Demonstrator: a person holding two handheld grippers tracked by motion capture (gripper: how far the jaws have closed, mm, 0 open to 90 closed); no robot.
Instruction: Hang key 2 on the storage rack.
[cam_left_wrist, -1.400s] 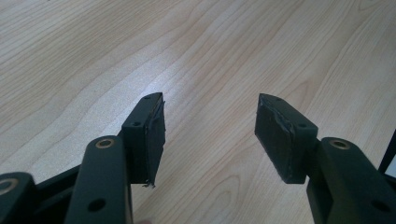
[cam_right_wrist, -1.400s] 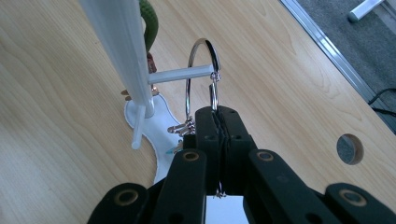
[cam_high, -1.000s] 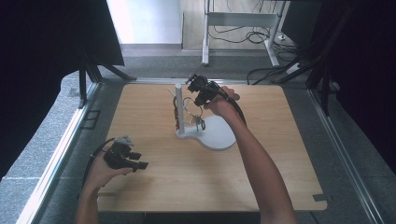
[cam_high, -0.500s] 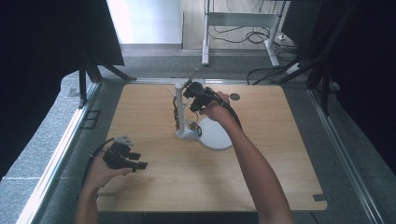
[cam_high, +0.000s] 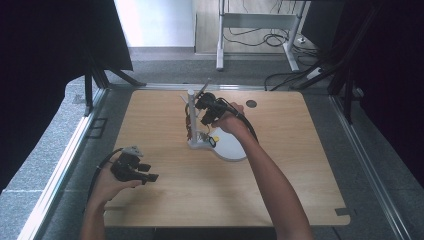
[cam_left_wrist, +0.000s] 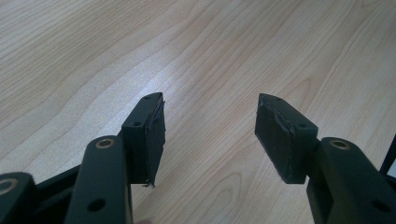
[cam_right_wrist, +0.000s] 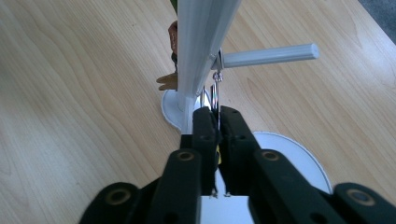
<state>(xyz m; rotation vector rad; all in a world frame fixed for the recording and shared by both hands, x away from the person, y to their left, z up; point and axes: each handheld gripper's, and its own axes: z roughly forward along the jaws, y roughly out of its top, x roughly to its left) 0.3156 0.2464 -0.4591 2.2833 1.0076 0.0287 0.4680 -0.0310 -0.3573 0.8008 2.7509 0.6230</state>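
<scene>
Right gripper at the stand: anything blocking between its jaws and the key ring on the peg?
Nothing visible. The right gripper is already shut on the key ring, which hangs from the peg beside the white stand's post. The left gripper rests open over the bare table.

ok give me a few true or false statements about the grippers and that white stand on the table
1. The right gripper is shut on a metal key ring that hangs from a peg of the white stand. True.
2. The left gripper holds a key ring. False: its jaws stand open with nothing between them, over bare wooden table.
3. In the high view, the left gripper is beside the stand. False: it is off near the table's front left, apart from the stand.
4. The stand has a white base resting on the table. True.
5. The stand lies tipped over. False: its post stands upright.
</scene>
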